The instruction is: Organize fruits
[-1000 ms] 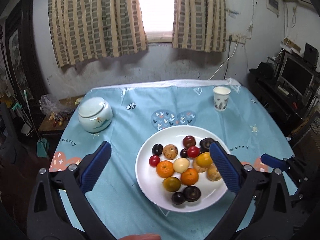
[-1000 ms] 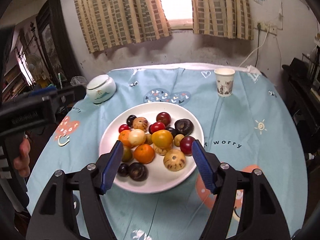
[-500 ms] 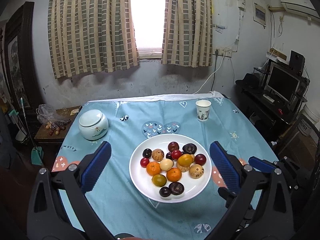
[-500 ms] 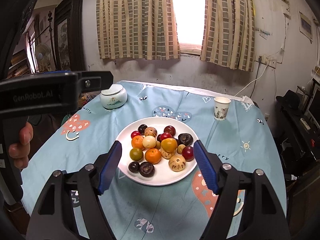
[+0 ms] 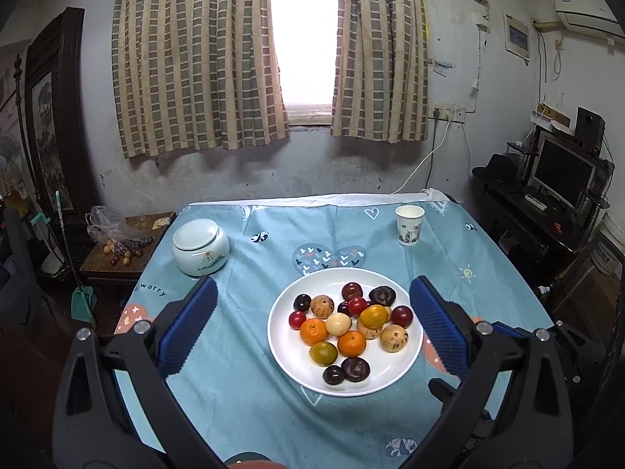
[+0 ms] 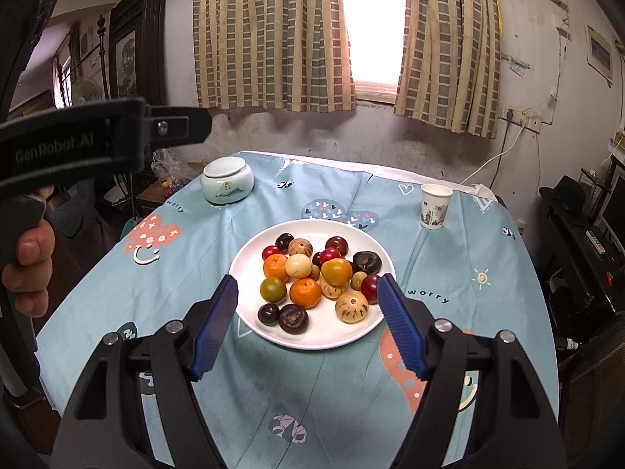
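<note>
Light-blue printed cloth covers the tabletop (image 5: 242, 375), window and checked curtains behind it. White plate (image 5: 285, 346) sits mid-cloth, toward the near edge, carrying the whole pile of fruits (image 5: 351, 322): two oranges, a green citrus, a yellow-orange one, a cream round one, speckled tan ones, red cherry tomatoes, dark plums and dark purple round ones at the near rim. All fruit is on the plate, none on the cloth.

Left hand-held gripper (image 5: 312, 326): jaws wide, nothing between the pads. In its wrist view the plate shows in the gap, offset toward the right finger (image 5: 437, 328), which overlaps the plate's right rim in the picture. Gripper is above and short of the plate, no contact.

Right hand-held gripper (image 6: 308, 324): jaws moderately wide, having just been opening a little; nothing gripped. The near half of the plate (image 6: 250, 269) shows between its blue pads, fruit pile just beyond the tips, no contact.

Left hand (image 6: 27, 269) wraps its gripper's handle at the left edge of the right wrist view.

Outward: lidded ceramic jar (image 5: 200, 248) far left on the cloth, paper cup (image 5: 409, 225) far right, both well apart from the plate. Side table with a plastic bag (image 5: 113, 230) of small fruit stands left of the tabletop; monitor (image 5: 562, 174) on a desk to the right.
</note>
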Demonstrator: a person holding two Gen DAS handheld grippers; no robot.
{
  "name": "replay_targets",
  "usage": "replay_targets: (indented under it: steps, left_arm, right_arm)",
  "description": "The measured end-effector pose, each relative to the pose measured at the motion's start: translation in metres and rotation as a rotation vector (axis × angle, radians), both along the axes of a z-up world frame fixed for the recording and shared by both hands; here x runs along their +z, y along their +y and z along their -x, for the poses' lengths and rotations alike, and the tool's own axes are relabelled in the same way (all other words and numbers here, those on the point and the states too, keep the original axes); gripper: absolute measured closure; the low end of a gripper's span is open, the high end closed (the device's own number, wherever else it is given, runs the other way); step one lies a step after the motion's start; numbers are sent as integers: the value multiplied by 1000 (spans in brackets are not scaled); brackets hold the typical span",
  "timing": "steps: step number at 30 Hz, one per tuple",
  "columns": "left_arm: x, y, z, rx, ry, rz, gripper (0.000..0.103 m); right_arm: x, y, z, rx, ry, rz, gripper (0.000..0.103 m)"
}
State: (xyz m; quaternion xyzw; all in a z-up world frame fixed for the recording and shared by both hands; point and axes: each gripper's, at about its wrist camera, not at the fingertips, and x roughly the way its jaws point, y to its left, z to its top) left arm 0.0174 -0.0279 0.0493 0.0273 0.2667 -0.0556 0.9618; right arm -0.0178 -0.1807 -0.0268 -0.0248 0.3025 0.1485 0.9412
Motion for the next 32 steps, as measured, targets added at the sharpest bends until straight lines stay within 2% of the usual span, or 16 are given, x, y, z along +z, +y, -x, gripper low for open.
replay_targets:
  steps: [24,26,30,32]
  left_arm:
    - [-11,-1,-12,6,37,-12,3]
    - [-13,-1,-16,10,59,-4,3]
    - [-17,2,-19,28,73,7,3]
    - [-19,2,-18,32,73,-3,3]
  right_arm:
    - [-15,-1,-12,-9,50,16,29]
    - [-17,-3,-14,-28,53,22,28]
    - [-30,-16,-17,-102,43,61,8]
    - [-46,-29,-20,-160,60,101,8]
